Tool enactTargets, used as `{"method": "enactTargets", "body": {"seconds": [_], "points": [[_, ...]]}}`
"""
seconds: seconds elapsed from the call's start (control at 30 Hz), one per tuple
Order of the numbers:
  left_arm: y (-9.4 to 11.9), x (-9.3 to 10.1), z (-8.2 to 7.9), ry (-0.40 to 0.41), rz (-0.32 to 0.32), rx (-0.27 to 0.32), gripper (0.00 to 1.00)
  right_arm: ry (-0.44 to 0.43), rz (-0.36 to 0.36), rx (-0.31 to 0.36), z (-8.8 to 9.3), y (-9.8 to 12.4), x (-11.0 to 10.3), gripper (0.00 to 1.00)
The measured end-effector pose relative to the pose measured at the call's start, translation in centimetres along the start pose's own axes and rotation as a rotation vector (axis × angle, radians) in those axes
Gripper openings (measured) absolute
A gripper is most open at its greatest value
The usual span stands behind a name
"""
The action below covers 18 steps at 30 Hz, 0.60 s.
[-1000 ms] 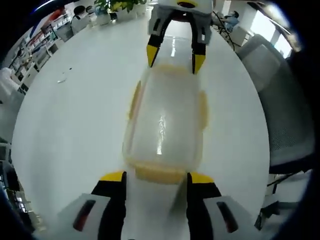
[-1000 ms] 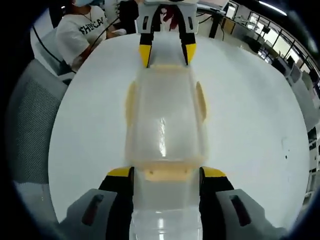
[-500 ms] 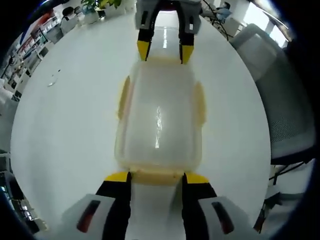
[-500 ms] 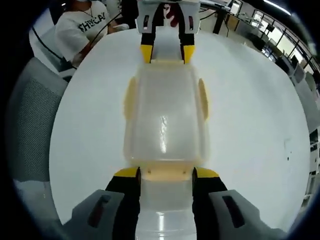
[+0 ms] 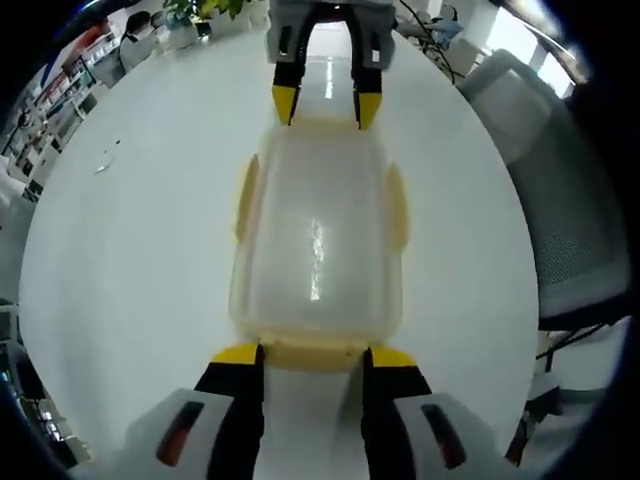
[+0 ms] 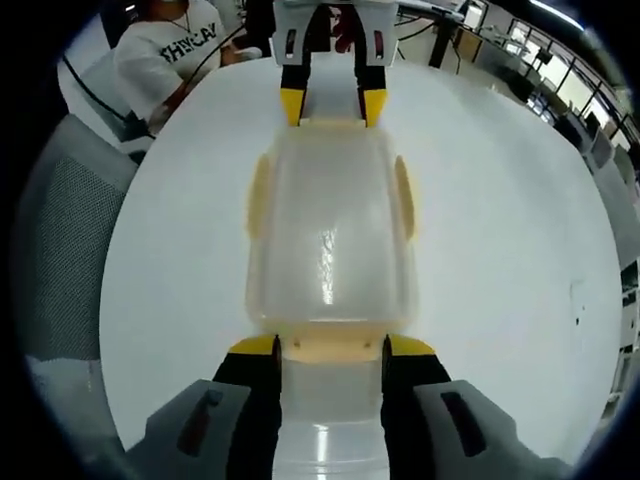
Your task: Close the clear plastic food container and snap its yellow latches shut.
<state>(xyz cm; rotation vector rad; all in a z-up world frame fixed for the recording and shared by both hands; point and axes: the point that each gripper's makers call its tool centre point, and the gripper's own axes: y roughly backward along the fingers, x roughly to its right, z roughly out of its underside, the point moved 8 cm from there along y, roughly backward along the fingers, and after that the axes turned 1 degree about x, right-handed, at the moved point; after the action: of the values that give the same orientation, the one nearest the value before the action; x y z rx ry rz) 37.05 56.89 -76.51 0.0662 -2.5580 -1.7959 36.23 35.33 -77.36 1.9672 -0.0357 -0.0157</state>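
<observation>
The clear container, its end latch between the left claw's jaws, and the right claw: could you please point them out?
clear container [image 5: 318, 240]: left gripper view, middle of lid.
end latch [image 5: 312, 352]: left gripper view, its yellow face.
right claw [image 5: 318, 105]: left gripper view, between its yellow tips.

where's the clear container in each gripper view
Left gripper view: the clear container lies lengthwise down the centre on the white table, its near end latch between the left gripper jaws.
Right gripper view: the container is again central, near end between the right gripper jaws.
Shared landmark: each view has the other gripper at the container's far end, near the top of the picture.
</observation>
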Motion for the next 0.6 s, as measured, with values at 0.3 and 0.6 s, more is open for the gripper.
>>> {"method": "enactTargets", "body": {"seconds": [0.3, 0.6], "points": [[1.6, 0.5, -0.2, -0.002, -0.006, 0.005, 0.34, -0.004, -0.016, 0.026, -0.8, 1.4, -0.1, 0.35], [3.8, 1.2, -0.8, 0.018, -0.002, 0.023, 0.34, 0.011, -0.031, 0.039, -1.8, 3.8, -0.5, 0.35]]}}
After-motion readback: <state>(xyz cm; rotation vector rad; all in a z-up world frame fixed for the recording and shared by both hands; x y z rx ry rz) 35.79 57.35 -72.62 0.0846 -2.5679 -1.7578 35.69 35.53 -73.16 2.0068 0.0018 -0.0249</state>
